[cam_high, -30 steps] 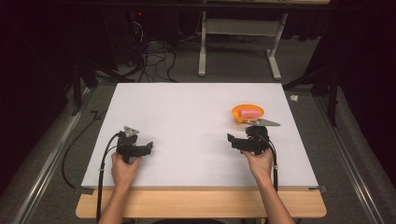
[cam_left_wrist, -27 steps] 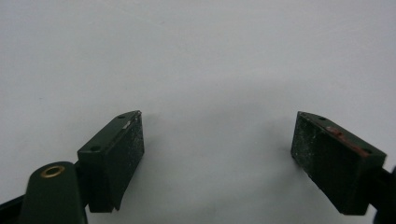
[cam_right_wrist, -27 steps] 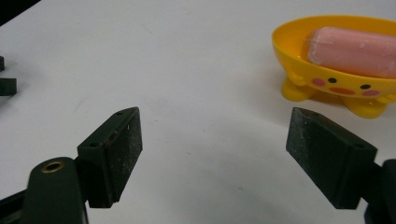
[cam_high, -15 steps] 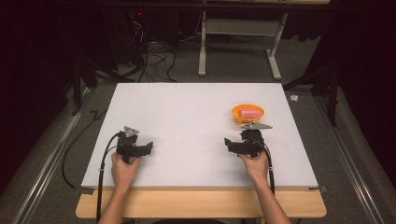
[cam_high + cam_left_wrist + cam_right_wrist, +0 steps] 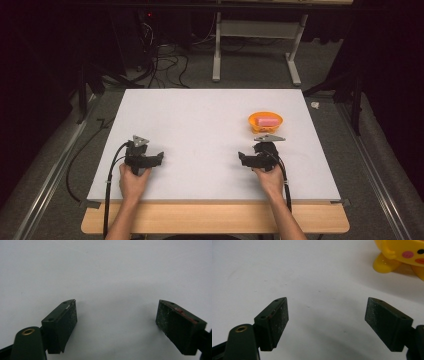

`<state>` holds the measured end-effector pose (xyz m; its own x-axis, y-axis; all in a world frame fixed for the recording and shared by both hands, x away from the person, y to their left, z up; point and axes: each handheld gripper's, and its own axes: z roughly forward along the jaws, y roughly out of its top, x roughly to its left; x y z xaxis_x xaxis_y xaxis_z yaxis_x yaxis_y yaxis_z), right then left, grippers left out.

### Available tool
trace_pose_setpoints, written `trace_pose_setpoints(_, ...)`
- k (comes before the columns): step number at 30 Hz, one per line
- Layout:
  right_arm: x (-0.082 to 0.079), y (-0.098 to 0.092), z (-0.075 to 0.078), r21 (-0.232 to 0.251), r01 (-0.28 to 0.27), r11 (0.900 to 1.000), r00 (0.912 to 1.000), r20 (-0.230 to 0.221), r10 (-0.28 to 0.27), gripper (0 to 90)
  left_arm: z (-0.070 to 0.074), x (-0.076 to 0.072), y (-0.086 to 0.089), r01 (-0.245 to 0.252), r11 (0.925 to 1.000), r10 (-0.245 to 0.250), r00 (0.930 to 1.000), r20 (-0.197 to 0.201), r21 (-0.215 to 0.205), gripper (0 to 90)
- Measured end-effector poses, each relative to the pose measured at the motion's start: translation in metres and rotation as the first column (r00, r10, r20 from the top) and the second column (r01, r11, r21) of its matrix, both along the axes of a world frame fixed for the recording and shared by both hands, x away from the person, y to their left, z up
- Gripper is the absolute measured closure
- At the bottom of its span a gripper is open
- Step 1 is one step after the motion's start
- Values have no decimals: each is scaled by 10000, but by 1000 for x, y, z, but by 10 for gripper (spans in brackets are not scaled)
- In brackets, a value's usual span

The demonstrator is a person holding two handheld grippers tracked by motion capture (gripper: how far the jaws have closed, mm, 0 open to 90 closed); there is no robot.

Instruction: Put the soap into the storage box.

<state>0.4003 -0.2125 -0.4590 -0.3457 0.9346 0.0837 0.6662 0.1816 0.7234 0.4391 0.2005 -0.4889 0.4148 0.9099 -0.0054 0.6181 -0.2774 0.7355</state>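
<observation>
One round orange plastic bowl (image 5: 265, 121), upper right, holds one pink block (image 5: 268, 121). Left gripper (image 5: 116, 315) and right gripper (image 5: 325, 312): jaws wide apart, empty.

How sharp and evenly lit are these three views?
High view: white table brightly lit, surroundings nearly black, orange bowl small and soft. Left gripper view: fingers reasonably sharp, faint shadow beneath, no glare. Right gripper view: fingers sharp, yellow toy-faced bowl cropped at the corner, slightly blurred.
</observation>
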Motion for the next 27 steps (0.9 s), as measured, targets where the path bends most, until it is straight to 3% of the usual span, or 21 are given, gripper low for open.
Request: trace_pose_setpoints(27, 11, 18, -20, -643, -25, 9979, 10000, -67, 21, 196, 0, 0, 0, 12, 10000, -12, 10000, -15, -5, 176)
